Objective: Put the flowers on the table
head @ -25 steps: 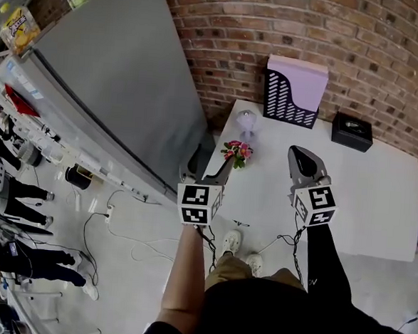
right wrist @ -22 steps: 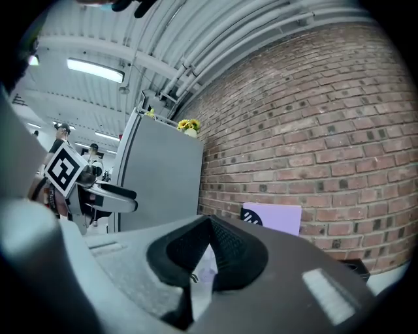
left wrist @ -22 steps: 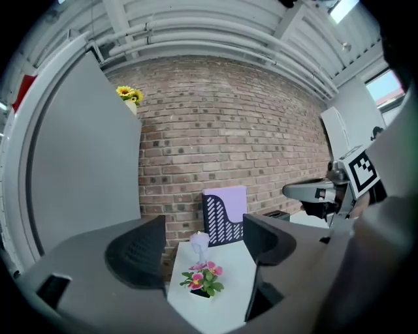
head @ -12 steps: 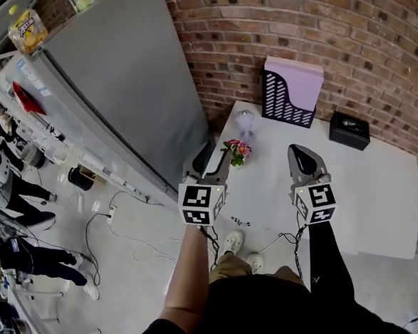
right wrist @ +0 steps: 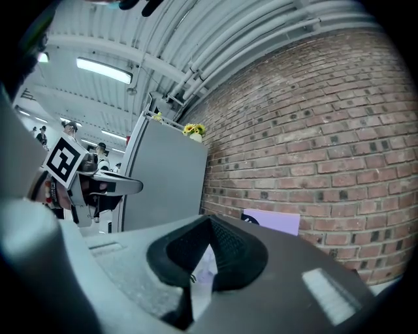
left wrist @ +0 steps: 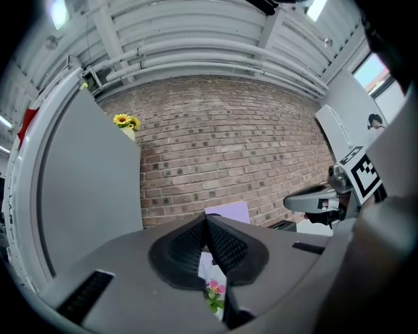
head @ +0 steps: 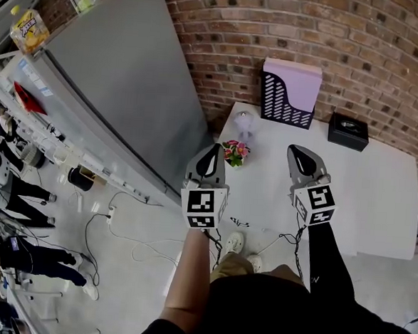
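Observation:
A small bunch of pink flowers with green leaves (head: pixel 235 152) sits on the white table (head: pixel 363 202) near its left corner. My left gripper (head: pixel 211 154) hovers just left of the bunch, jaws shut with nothing between them. In the left gripper view the pads (left wrist: pixel 222 244) meet, and the flowers (left wrist: pixel 212 292) show below through the slit, apart from them. My right gripper (head: pixel 300 156) hangs over the table to the right of the flowers, also shut and empty; its own view shows the pads (right wrist: pixel 225 244) together.
A clear glass vase (head: pixel 244 121) stands behind the flowers. A purple file holder (head: pixel 293 90) and a black box (head: pixel 348 131) sit at the table's back against the brick wall. A tall grey cabinet (head: pixel 123 71) with yellow flowers (left wrist: pixel 126 121) on top stands left. Cables lie on the floor.
My left gripper's jaws have gone from wide open to shut, with nothing taken hold of. The flowers stay on the table, and the right gripper has not moved.

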